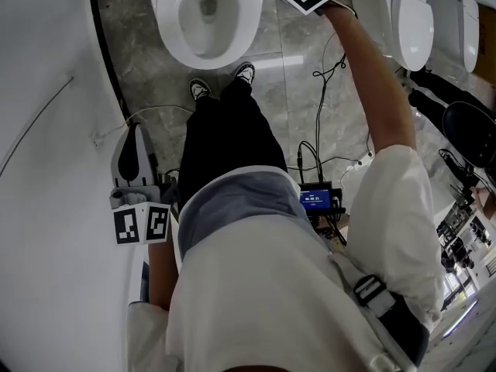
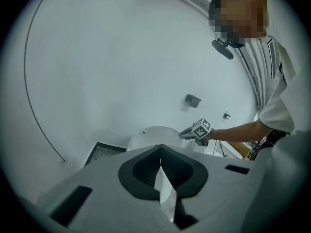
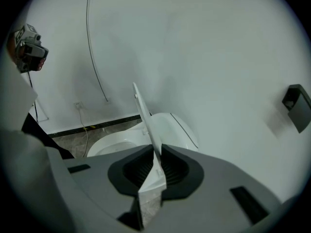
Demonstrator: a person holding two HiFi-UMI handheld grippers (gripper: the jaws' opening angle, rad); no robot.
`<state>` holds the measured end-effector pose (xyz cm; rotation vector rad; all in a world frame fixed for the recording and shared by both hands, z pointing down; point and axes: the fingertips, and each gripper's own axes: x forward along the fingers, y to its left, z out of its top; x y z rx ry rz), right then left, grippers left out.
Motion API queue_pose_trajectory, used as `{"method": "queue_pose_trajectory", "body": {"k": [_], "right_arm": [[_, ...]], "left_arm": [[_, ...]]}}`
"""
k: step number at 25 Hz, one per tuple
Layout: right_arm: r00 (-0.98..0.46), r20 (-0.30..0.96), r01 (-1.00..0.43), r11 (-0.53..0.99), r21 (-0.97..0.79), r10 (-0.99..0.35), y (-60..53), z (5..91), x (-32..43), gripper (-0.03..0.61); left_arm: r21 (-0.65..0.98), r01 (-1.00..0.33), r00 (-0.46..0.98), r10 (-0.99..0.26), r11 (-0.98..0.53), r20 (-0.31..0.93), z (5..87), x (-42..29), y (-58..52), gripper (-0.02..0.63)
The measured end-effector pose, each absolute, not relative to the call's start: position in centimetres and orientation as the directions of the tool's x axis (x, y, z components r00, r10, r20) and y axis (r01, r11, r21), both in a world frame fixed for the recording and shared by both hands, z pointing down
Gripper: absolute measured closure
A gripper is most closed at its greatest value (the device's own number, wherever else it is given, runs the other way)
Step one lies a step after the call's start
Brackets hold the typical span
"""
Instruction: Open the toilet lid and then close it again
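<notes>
Presently the right gripper (image 3: 154,168) pinches the thin edge of the raised toilet lid (image 3: 145,120); the left gripper (image 2: 161,169) hangs near the wall, fingers pressed together.

The toilet bowl (image 1: 208,14) is glossy white ceramic; the toilet lid (image 3: 144,115) looks like smooth white plastic with a soft sheen; the floor (image 1: 302,84) is polished grey marbled stone, bright with reflections; the wall (image 1: 46,115) is matt white and even; the right gripper (image 3: 155,164) and left gripper (image 2: 161,166) have matt grey plastic shells; the pads (image 3: 174,171) are dark and ribbed; the trousers (image 1: 225,138) are black cloth, the shirt (image 1: 256,285) pale cloth
</notes>
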<state>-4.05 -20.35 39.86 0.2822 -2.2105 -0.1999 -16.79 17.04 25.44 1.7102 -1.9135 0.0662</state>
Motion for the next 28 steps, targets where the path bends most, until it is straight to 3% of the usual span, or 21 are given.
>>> {"method": "queue_pose_trajectory", "body": {"k": [28], "right_arm": [[-0.548, 0.805, -0.038, 0.968, 0.249, -0.229, -14.1, 43.7, -2.1, 0.528]], "left_arm": [[0.347, -0.923, 0.026, -0.871, 0.167, 0.49, 27.0, -16.7, 15.9, 0.606]]}}
